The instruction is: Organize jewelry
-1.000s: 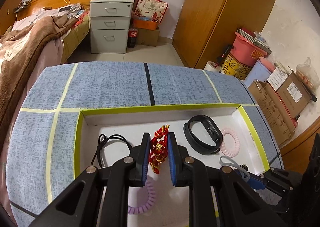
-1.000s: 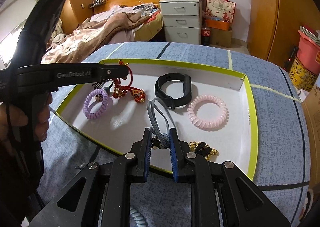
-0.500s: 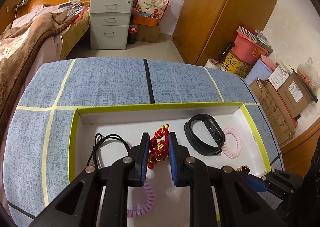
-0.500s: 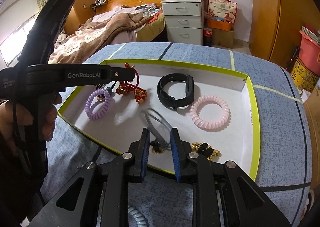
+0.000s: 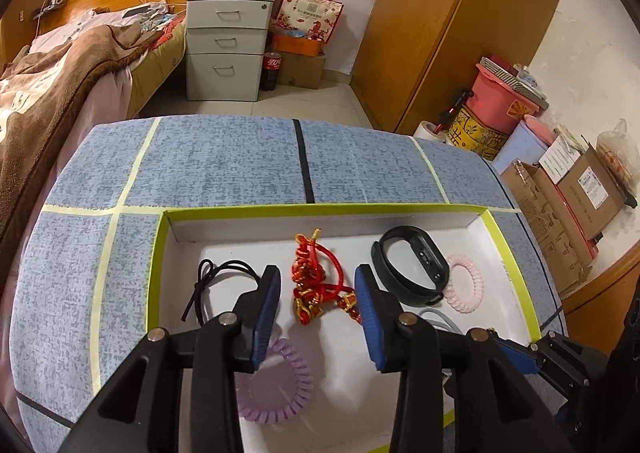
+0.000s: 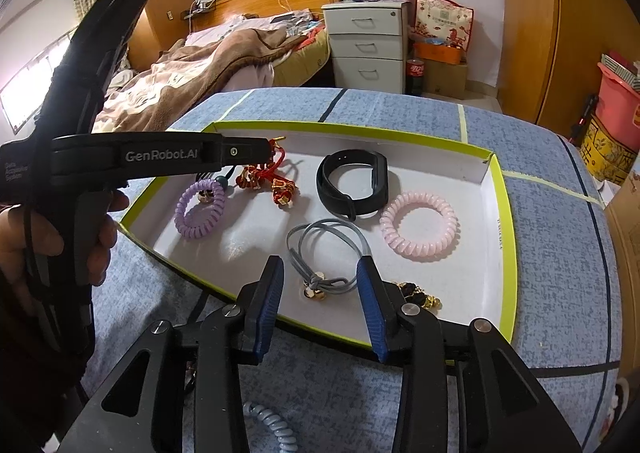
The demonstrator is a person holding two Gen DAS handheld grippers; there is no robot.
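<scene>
Wooden bed point(image 6: 256, 33) with brown blanket, grey drawer unit point(image 5: 226, 49), tall wooden wardrobe point(image 5: 448, 25), tiled floor, white walls

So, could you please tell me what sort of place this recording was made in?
Most likely a lived-in bedroom at home. A bed with a brown blanket stands beside a grey drawer unit, with a tall wooden wardrobe along the wall. The tray of jewelry sits on a blue-covered table.

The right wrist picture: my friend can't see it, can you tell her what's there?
The right gripper is opening over a grey hair tie lying loose in a white tray with a green rim. The tray also holds a black band, a pink coil, a purple coil and a red knotted charm.
</scene>
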